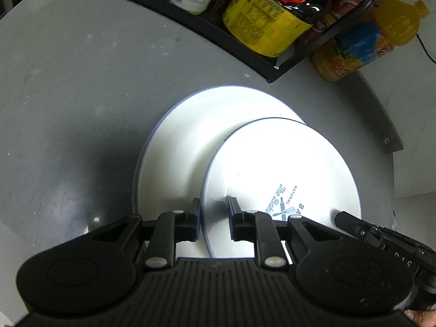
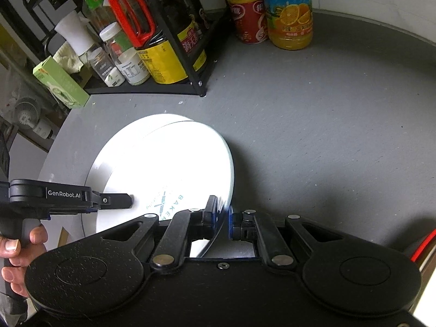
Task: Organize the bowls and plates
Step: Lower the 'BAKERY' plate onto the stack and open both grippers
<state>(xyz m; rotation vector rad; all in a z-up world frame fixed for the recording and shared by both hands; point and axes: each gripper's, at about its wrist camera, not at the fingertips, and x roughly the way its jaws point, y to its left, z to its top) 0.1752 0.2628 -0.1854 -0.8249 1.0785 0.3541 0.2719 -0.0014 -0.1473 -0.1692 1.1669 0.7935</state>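
Note:
A small white plate (image 1: 272, 163) with a blue rim and a blue bakery logo lies tilted over a larger white plate (image 1: 177, 150) on the grey table. My left gripper (image 1: 214, 208) is shut on the small plate's left rim, one finger outside the rim and one on its face. The right gripper's finger (image 1: 343, 218) reaches in from the lower right. In the right wrist view my right gripper (image 2: 222, 212) is shut on the right rim of the small plate (image 2: 177, 163). The large plate (image 2: 109, 150) shows beneath, and the left gripper (image 2: 128, 200) comes in from the left.
A black wire rack (image 2: 152, 87) full of bottles and jars stands behind the plates. Red cans (image 2: 245, 19) and an orange juice bottle (image 2: 291, 13) stand to its right, a green box (image 2: 60, 84) to its left. Bare grey tabletop (image 2: 327, 136) spreads right. A hand (image 2: 16, 248) grips the left handle.

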